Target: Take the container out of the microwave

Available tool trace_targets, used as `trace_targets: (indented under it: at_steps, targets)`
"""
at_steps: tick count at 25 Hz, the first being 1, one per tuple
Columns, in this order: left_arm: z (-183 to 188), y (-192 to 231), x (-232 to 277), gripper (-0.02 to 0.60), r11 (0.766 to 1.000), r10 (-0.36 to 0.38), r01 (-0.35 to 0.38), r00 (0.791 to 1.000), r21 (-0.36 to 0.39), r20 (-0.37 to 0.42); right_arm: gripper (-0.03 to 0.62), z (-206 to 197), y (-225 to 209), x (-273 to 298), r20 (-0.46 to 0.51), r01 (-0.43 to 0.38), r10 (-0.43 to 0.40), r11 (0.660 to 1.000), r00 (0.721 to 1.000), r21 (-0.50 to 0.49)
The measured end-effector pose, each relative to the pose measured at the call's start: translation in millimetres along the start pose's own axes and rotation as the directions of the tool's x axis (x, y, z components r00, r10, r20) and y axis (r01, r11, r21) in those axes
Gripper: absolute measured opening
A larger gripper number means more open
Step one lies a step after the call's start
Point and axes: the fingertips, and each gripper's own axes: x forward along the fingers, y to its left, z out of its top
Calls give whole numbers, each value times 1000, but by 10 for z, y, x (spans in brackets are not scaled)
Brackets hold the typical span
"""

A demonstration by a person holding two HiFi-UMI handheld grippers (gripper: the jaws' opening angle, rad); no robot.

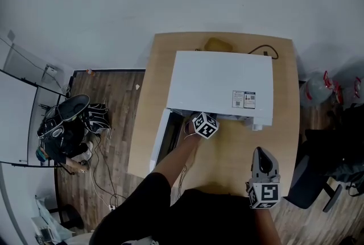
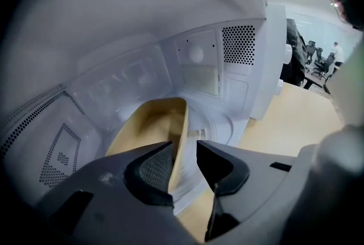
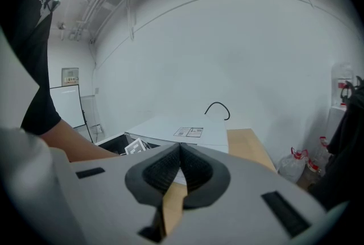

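The white microwave stands on the wooden table with its door swung open to the left. My left gripper reaches inside the cavity; in the head view only its marker cube shows at the opening. A tan container sits on the glass turntable. Its near wall runs up between my left jaws: the left pad lies close against it, and a gap shows at the right pad. My right gripper hovers over the table's front right, shut and empty.
A black cable and a tan object lie behind the microwave. An office chair stands right of the table, with plastic jugs on the floor beyond. Bags and cables crowd the floor at left.
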Motion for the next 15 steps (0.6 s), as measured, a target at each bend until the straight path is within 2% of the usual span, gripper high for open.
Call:
trace_targets:
  at_steps: [7, 10, 15]
  targets:
    - [10, 27, 33, 112, 999, 13, -13, 1000, 41, -8, 58, -17, 23, 18, -10, -10, 10, 1000, 1000, -1]
    - [-7, 69, 35, 61, 998, 44, -43, 999, 56, -18, 58, -9, 16, 27, -6, -12, 12, 1000, 1000, -2]
    - [-1, 91, 25, 41, 995, 56, -54, 998, 85, -15, 58, 20, 2, 8, 0, -8, 8, 1000, 1000, -8]
